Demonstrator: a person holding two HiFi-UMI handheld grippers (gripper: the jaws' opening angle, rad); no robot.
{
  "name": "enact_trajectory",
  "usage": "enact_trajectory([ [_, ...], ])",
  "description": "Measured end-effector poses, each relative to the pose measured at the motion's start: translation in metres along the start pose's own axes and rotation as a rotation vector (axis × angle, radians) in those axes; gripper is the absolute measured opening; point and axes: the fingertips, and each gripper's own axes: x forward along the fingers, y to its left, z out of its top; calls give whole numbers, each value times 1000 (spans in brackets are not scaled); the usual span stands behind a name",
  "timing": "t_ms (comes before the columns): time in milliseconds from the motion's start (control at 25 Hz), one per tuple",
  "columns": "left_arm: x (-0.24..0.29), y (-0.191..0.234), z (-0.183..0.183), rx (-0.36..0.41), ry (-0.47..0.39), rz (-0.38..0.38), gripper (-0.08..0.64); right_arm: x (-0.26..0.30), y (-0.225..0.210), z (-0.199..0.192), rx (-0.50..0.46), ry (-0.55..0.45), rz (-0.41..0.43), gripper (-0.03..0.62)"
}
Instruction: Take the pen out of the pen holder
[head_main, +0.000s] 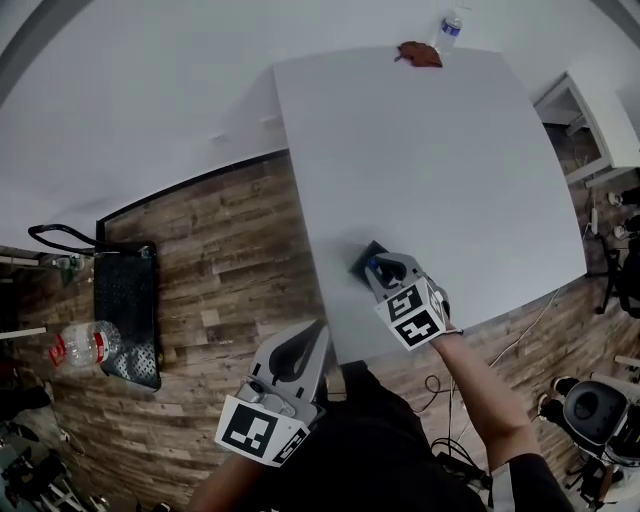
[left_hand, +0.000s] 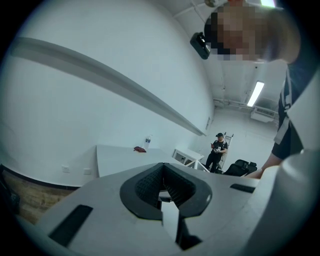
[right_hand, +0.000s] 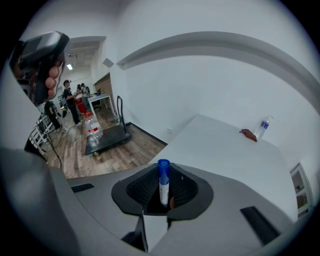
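Note:
The white table (head_main: 430, 170) carries a dark pen holder (head_main: 361, 258) near its front edge, mostly hidden under my right gripper (head_main: 379, 266). In the right gripper view a white pen with a blue cap (right_hand: 163, 180) stands upright between the jaws, and the right gripper (right_hand: 163, 194) is shut on it. The holder itself is out of sight in that view. My left gripper (head_main: 312, 336) hangs off the table's front edge, close to the person's body. It is shut with nothing in it, and its jaws (left_hand: 162, 189) point over the table.
A water bottle (head_main: 450, 28) and a brown object (head_main: 418, 54) lie at the table's far edge. On the wooden floor at left stands a black cart (head_main: 127, 315) beside a large bottle (head_main: 85, 345). A white shelf (head_main: 600, 120) and an office chair (head_main: 595, 410) are at right.

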Motion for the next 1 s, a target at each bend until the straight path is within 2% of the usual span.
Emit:
enact_trajectory([
  [320, -1, -24, 16, 66, -35, -69, 6, -50, -3, 35, 48, -105, -43, 72],
  [680, -4, -45, 35, 131, -79, -139, 6, -105, -4, 77, 48, -192, -94, 72],
  [1000, -8, -58, 48, 164, -111, -190, 6, -153, 14, 115, 40, -284, -109, 72],
])
